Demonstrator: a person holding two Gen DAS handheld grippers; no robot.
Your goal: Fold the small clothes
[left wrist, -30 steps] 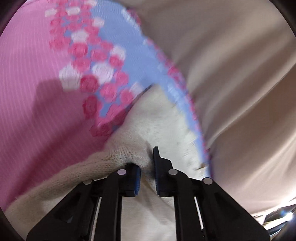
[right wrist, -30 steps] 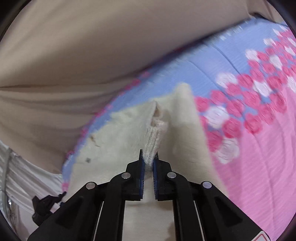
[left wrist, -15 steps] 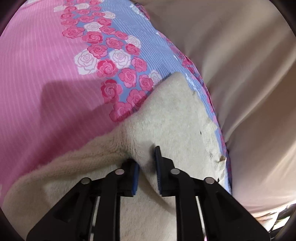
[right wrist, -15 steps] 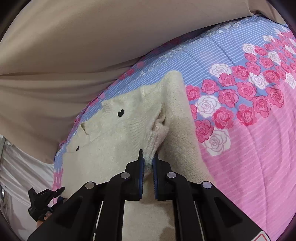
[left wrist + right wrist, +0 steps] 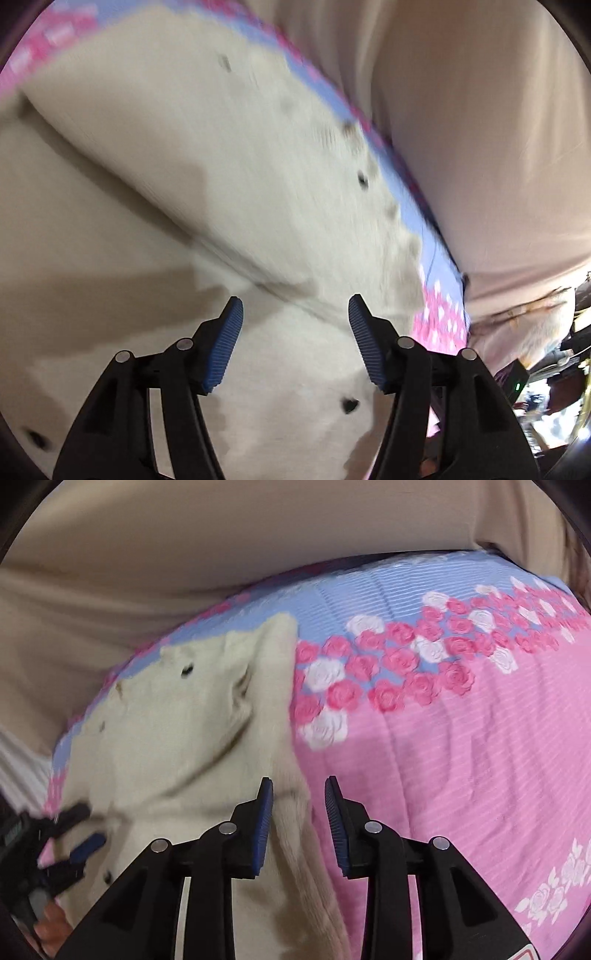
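Both grippers have let go of the cream knit they were pinching a second ago, and the left one has swept sideways across it.

Left wrist view: the left gripper [image 5: 293,317] hangs over the cream cardigan [image 5: 207,155], its jaws opening, spread with nothing between the pads. The garment fills the view, a fold line crossing it diagonally, its far side along the edge of the bedspread [image 5: 436,266] beside a beige curtain [image 5: 480,129]. Motion blur smears the dark buttons and the knit.

Right wrist view: the right gripper [image 5: 298,808] also has its jaws opening; the cardigan's [image 5: 177,731] right border runs just under the gap, unpinched. The left gripper [image 5: 74,834] shows blurred at the lower left.

To do well, let the cloth settle flat, then regrip at a clean edge. The cardigan's near part is cut off.
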